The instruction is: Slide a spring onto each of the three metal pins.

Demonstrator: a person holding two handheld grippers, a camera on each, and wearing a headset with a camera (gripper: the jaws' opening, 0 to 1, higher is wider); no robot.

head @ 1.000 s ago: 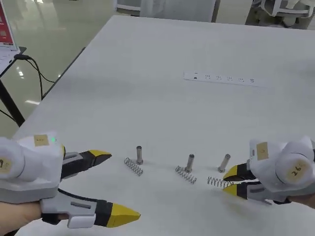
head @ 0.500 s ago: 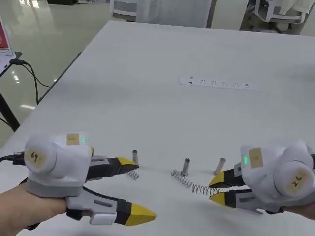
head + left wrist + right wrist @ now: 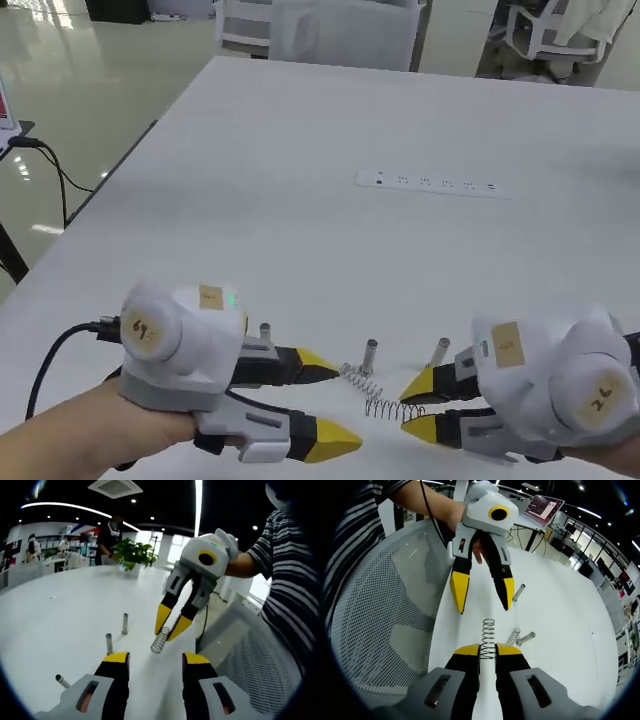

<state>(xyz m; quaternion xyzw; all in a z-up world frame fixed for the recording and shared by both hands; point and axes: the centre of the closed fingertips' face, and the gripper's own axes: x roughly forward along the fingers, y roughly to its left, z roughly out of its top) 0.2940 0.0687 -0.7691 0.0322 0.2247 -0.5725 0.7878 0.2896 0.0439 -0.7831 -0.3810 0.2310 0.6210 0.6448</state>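
Three short metal pins stand in a row near the table's front edge: left pin (image 3: 265, 332), middle pin (image 3: 370, 353), right pin (image 3: 440, 351). My right gripper (image 3: 412, 408) is shut on one end of a spring (image 3: 385, 408), which sticks out leftward above the table. In the right gripper view the held spring (image 3: 488, 635) points at the left gripper (image 3: 482, 600). A second spring (image 3: 353, 377) lies by the middle pin. My left gripper (image 3: 330, 402) is open with nothing between its fingers, facing the held spring (image 3: 159, 641) from a short distance.
A white power strip (image 3: 435, 184) lies farther back on the white table (image 3: 300, 150). The table's left edge drops to the floor. A grey mesh chair (image 3: 395, 615) sits at the near side. A black cable (image 3: 60, 345) trails from the left gripper.
My right gripper has carried the spring off the table, leftward toward the centre. My left gripper has moved right toward it and now covers the spring by the left pin.
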